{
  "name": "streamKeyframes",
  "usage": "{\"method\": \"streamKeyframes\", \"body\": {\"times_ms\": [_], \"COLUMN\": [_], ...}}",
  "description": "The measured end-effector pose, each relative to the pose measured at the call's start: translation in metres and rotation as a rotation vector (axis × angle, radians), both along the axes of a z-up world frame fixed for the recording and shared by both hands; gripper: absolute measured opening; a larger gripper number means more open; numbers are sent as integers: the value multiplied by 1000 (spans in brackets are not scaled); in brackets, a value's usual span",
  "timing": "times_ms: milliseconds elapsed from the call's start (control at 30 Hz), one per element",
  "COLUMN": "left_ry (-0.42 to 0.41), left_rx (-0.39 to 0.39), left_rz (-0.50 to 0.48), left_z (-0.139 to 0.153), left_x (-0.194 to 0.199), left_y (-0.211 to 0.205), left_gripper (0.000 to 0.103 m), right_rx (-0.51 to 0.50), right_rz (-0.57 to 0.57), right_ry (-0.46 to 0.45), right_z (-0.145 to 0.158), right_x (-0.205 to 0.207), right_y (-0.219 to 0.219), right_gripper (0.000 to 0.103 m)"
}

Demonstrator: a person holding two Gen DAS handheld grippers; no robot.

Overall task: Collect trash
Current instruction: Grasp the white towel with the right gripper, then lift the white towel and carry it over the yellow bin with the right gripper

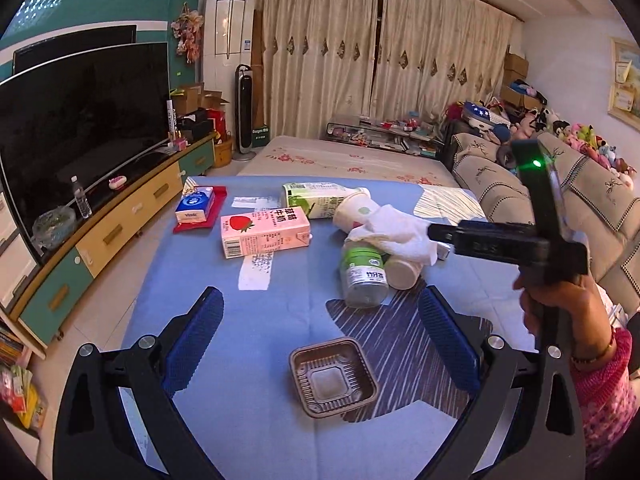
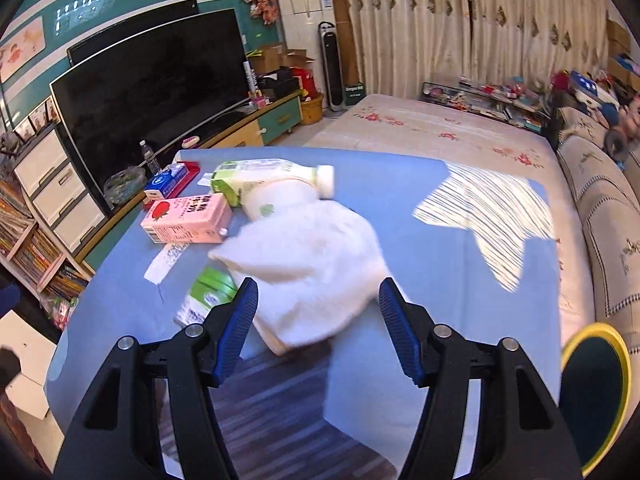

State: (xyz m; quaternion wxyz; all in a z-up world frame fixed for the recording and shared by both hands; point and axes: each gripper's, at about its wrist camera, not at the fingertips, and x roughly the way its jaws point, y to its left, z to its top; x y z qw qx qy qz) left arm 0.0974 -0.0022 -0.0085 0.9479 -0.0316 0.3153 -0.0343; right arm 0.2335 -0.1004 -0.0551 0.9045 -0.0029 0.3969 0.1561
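Left wrist view: the left gripper (image 1: 320, 336) hangs released, jaws wide, over a brown plastic tray (image 1: 334, 382) that sits flat between and just below its pads; it is roughly square, so no long axis matters. To lift it well, I would bring the pads down over two opposite rims and pinch a wall, not the floor. Beyond, a clear bottle (image 1: 364, 276) lies on its side, its long axis running away from the tongs. The right gripper (image 2: 318, 312) is half open and grasps nothing; a crumpled white tissue (image 2: 316, 264) lies between its pads, seemingly unpressed. Farther off a pink milk carton (image 1: 264, 236) lies crosswise.
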Motion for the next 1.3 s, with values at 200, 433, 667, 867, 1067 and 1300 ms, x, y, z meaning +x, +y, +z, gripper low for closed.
{"method": "streamKeyframes", "body": {"times_ms": [200, 433, 667, 867, 1067, 1300], "left_ry": [2, 7, 15, 11, 6, -2], "left_rx": [-17, -38, -57, -57, -58, -61], "left_rz": [2, 5, 9, 12, 12, -7], "left_z": [-3, -7, -11, -11, -13, -12], "left_x": [-4, -7, -6, -8, -11, -19], "left_y": [7, 16, 20, 19, 20, 14], "left_gripper": [96, 96, 96, 96, 96, 96], "right_rx": [-57, -62, -92, -69, -23, 35], "right_rz": [-2, -11, -15, -23, -21, -15], "right_ry": [39, 100, 92, 64, -6, -101], "right_z": [-11, -29, -29, -23, 5, 51], "right_x": [24, 45, 42, 35, 15, -15], "right_y": [31, 42, 49, 45, 35, 20], "right_gripper": [60, 60, 34, 4, 4, 3]}}
